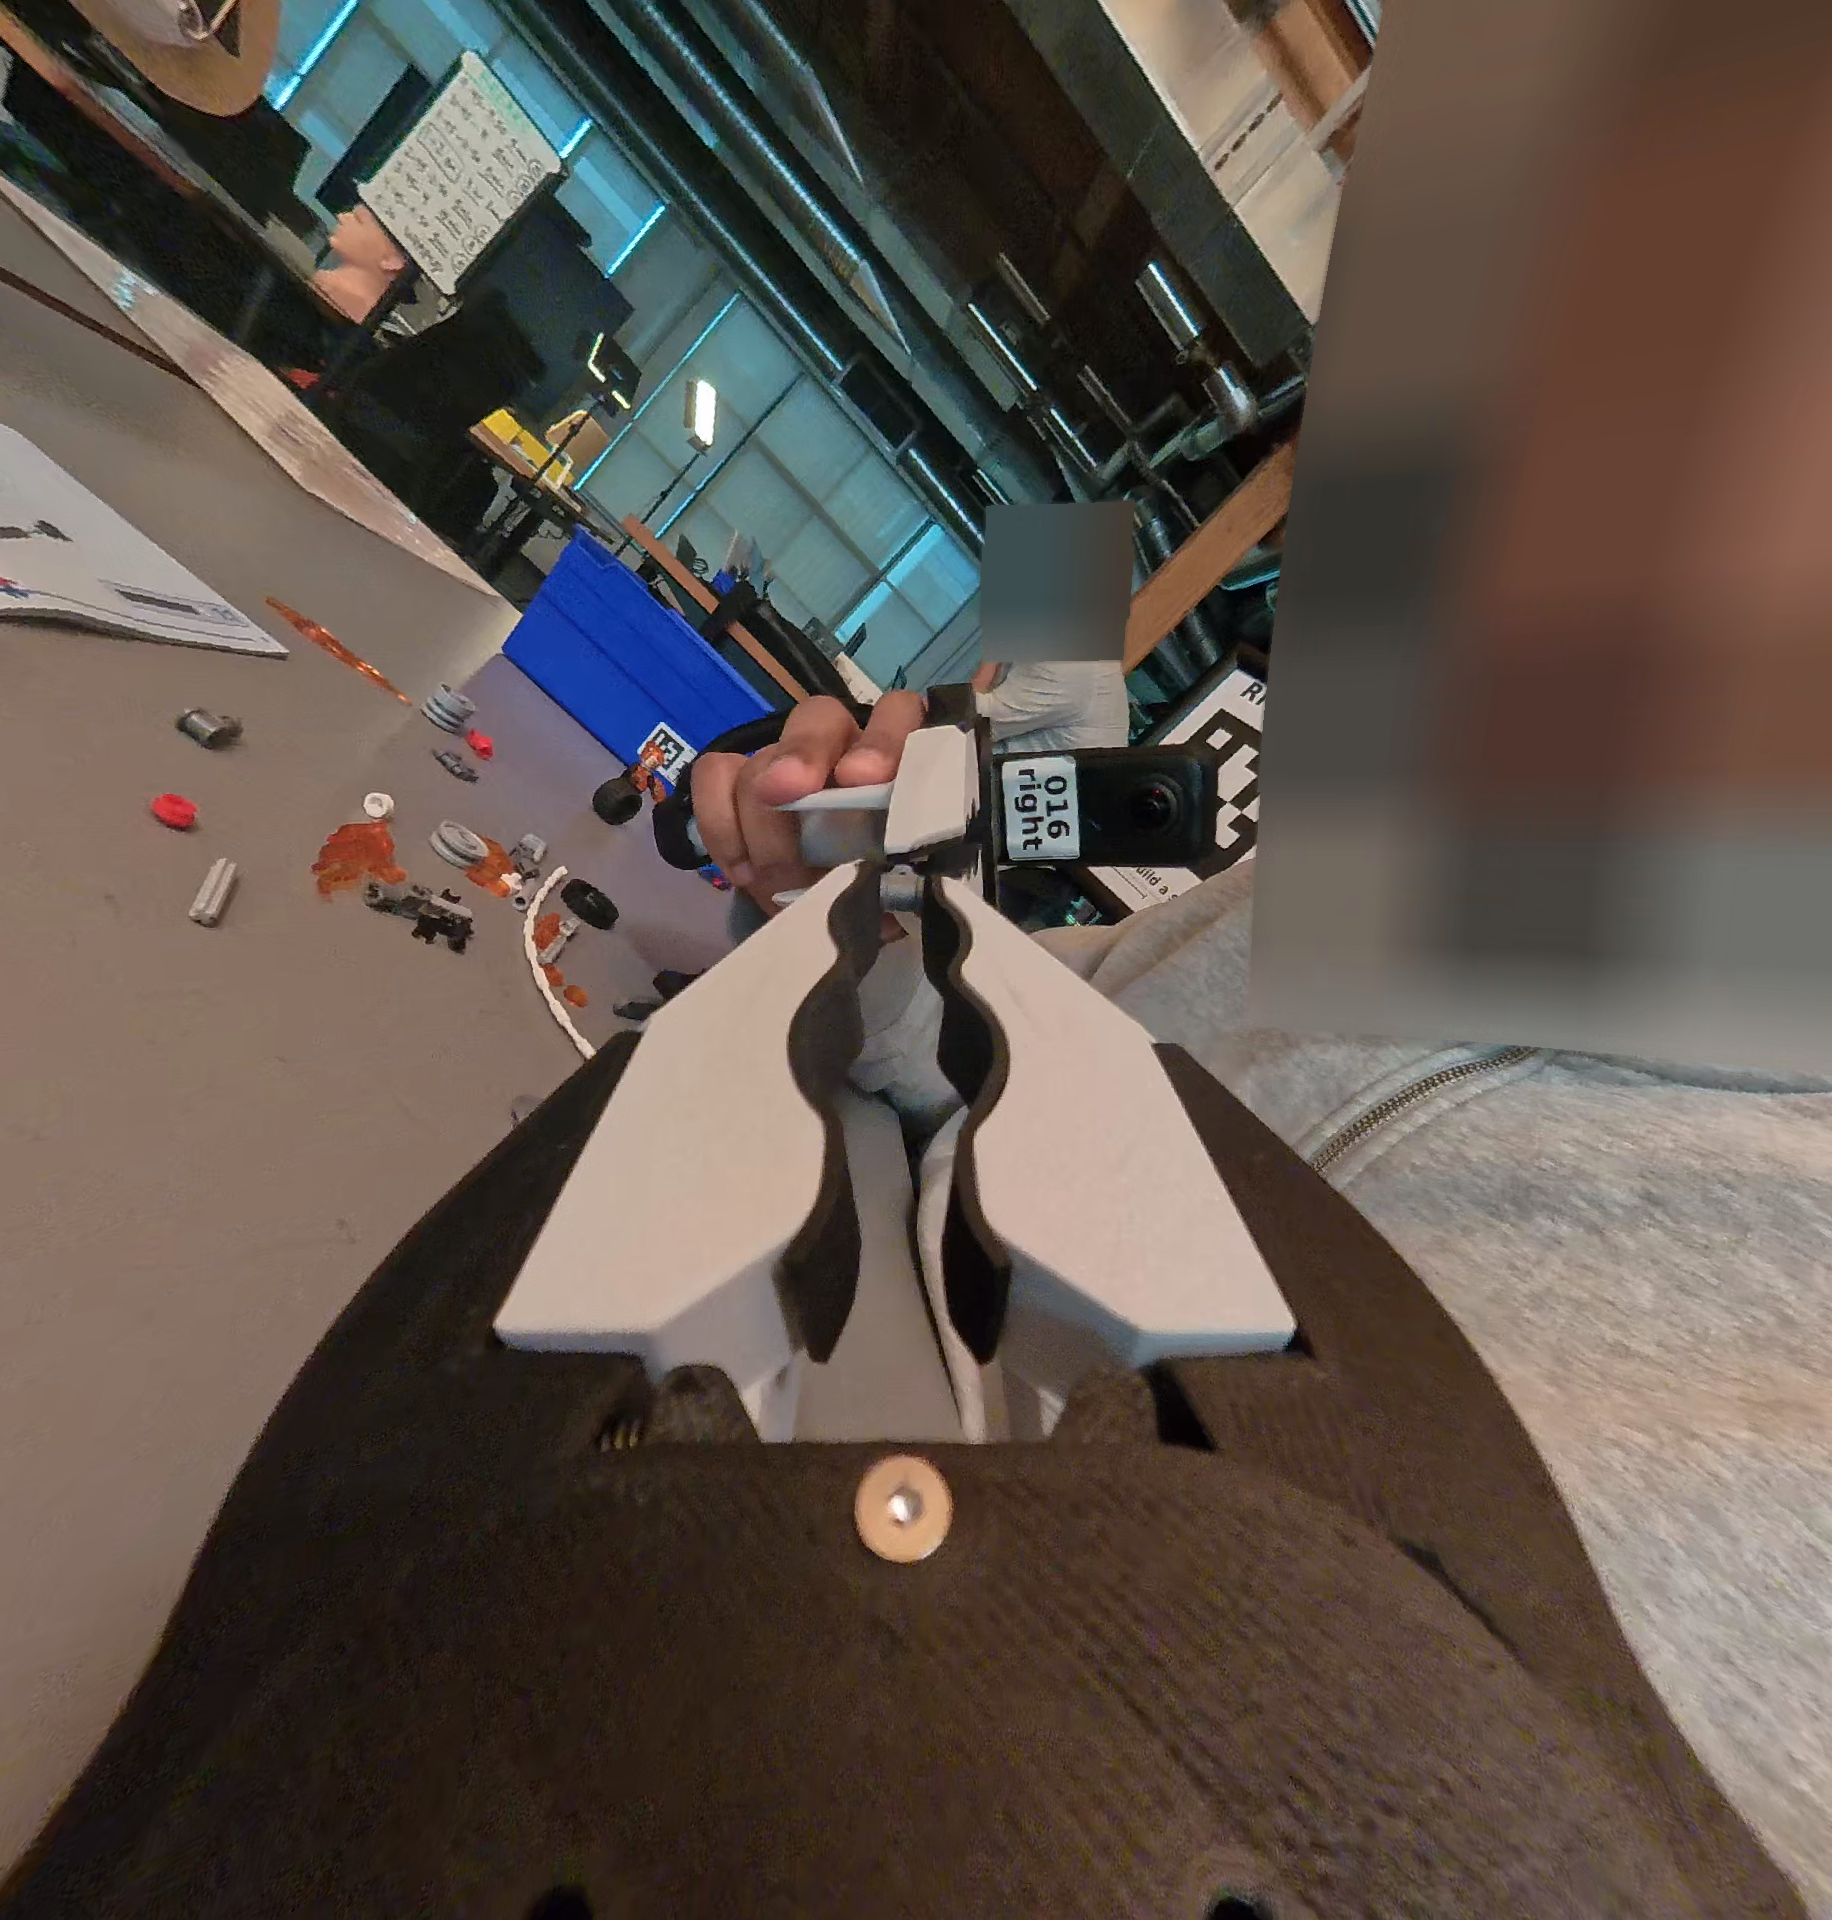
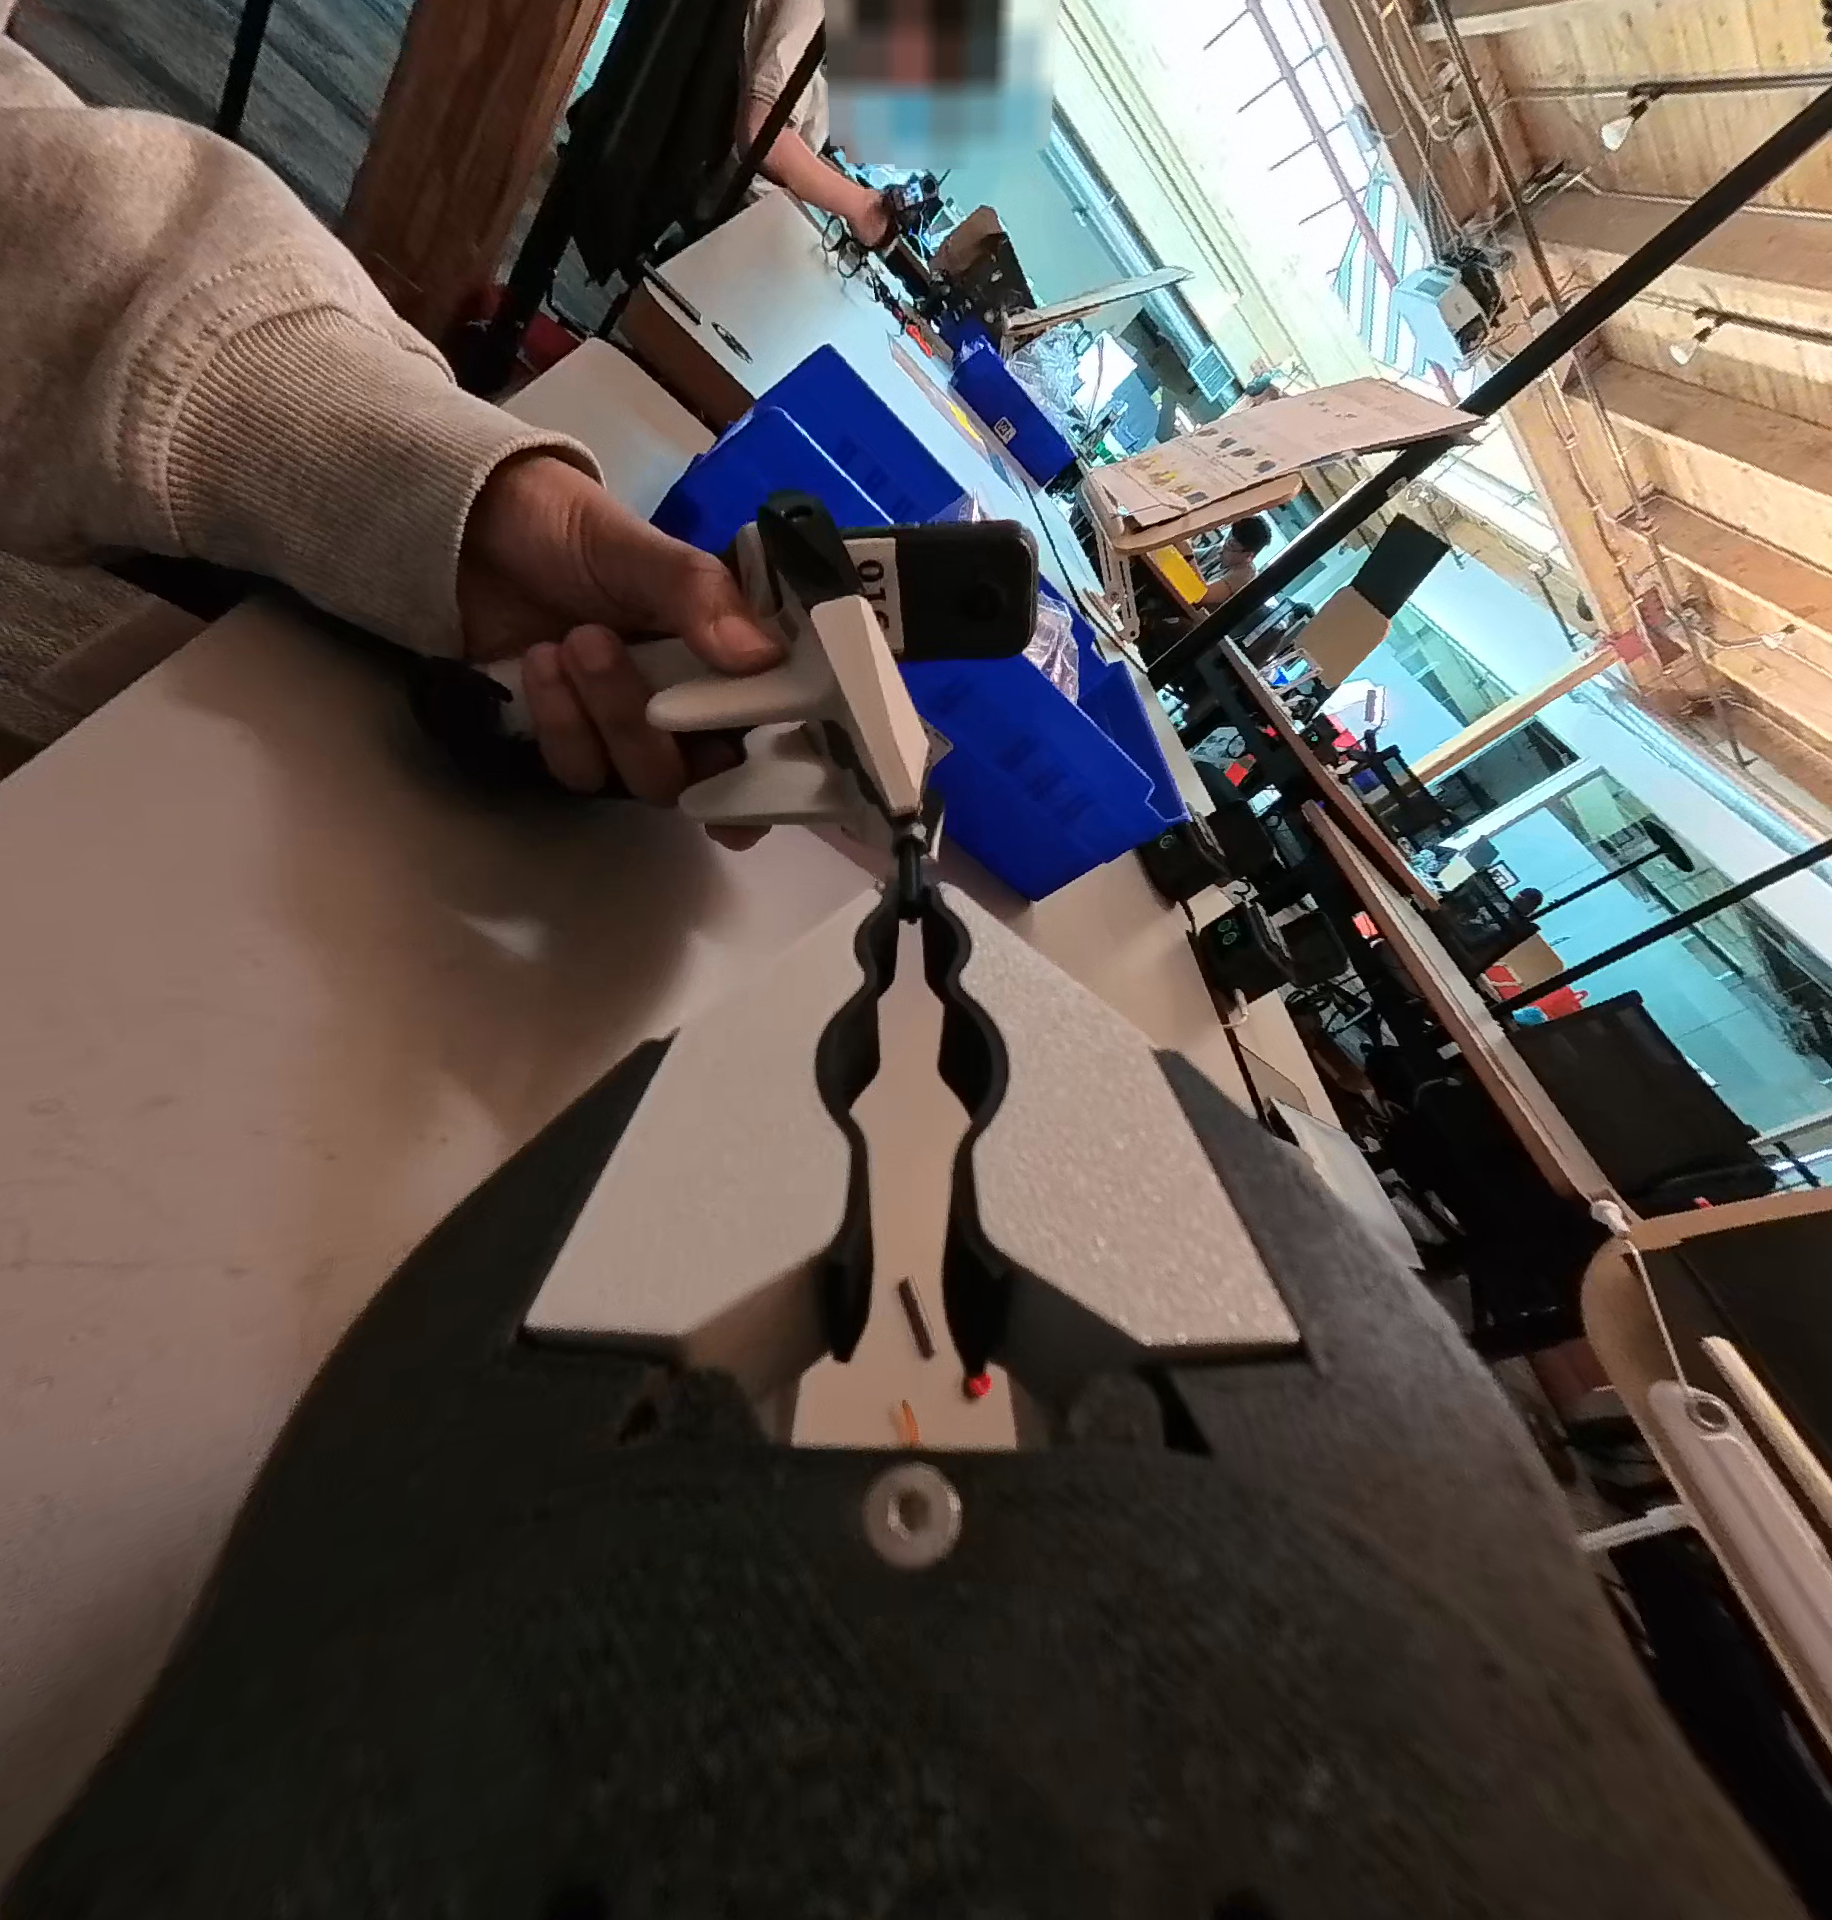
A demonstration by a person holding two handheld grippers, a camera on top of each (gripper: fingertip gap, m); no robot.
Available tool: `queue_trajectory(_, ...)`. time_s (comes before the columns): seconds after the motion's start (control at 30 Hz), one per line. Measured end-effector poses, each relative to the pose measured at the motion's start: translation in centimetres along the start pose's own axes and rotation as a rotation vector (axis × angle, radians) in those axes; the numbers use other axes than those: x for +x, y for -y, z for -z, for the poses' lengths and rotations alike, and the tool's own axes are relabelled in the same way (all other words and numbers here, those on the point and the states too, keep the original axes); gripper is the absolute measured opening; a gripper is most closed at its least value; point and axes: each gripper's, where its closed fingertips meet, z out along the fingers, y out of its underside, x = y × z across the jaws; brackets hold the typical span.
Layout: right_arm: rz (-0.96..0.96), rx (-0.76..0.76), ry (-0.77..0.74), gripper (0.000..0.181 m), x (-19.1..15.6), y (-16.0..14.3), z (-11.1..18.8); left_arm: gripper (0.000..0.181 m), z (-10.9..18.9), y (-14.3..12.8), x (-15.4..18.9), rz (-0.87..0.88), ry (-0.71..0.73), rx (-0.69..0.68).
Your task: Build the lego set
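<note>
Grey bench (image 1: 216, 1091), loose parts at nine o'clock; both hand-held grippers, left (image 1: 896, 891) and right (image 2: 910, 906), clamped on small pieces, mate them squarely, gently.

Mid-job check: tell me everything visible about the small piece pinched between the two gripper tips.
The small piece looks like a short light-grey plastic pin in the left wrist view; in the right wrist view its near end looks black. It is held in the air above the grey table, off the loose parts. The left gripper and right gripper meet tip to tip, each nearly closed on one end. Finer detail is too small to tell.
</note>
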Motion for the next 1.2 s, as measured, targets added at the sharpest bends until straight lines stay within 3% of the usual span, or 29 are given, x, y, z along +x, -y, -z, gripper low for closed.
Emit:
queue_trajectory(0.63,0.008,0.019,-0.019,0.002,0.22,0.55,-0.14,0.005,0.03,0.53,0.52,-0.056,-0.014,0.022)
queue_trajectory(1.2,0.021,0.013,-0.028,0.002,0.54,0.5,-0.13,0.018,0.14,0.76,0.27,-0.044,-0.002,0.042)
